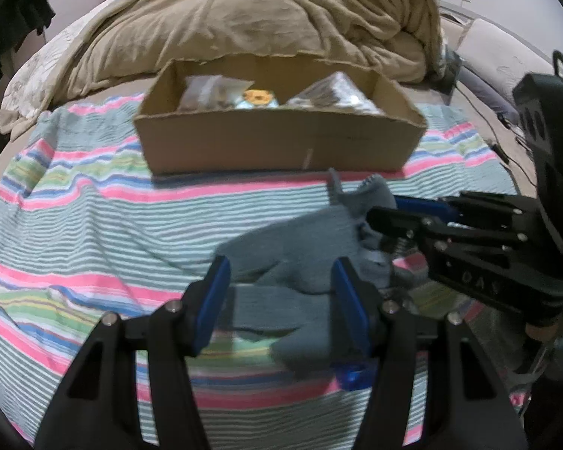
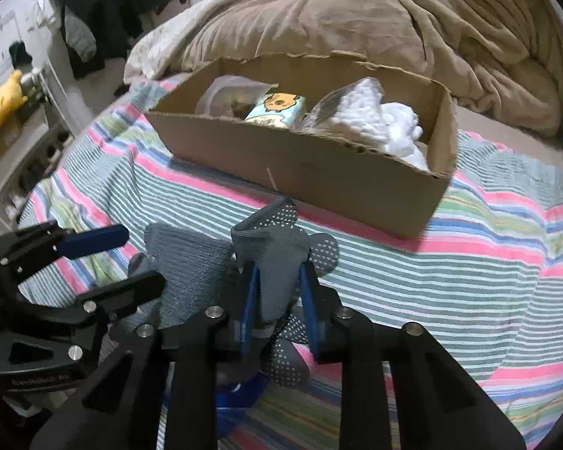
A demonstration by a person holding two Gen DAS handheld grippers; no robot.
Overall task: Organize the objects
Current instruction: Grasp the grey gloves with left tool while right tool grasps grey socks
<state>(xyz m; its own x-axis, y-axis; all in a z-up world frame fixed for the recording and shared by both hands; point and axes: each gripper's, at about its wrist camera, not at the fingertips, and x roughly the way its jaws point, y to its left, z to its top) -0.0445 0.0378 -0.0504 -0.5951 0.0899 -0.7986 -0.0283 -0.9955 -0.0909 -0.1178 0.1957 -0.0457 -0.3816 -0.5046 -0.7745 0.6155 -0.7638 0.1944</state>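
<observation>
A grey sock [image 1: 300, 247] with white grip dots [image 2: 277, 247] lies on the striped blanket in front of an open cardboard box [image 1: 281, 142] [image 2: 319, 165]. My right gripper [image 2: 279, 288] is shut on the sock's bunched end and lifts it a little; it also shows at the right of the left wrist view [image 1: 390, 212]. My left gripper [image 1: 281, 300] is open, its blue pads either side of the sock's other end; it shows at the left of the right wrist view [image 2: 131, 258]. The box holds plastic bags, a tissue pack [image 2: 276, 108] and white stuffing [image 2: 386, 123].
A striped blanket [image 1: 75, 225] covers the bed. A rumpled tan duvet [image 1: 262, 11] lies behind the box. A blue object [image 1: 353, 375] sits under the sock. Dark clothes [image 2: 112, 3] hang at the far left. Cables [image 1: 488, 120] run at the right.
</observation>
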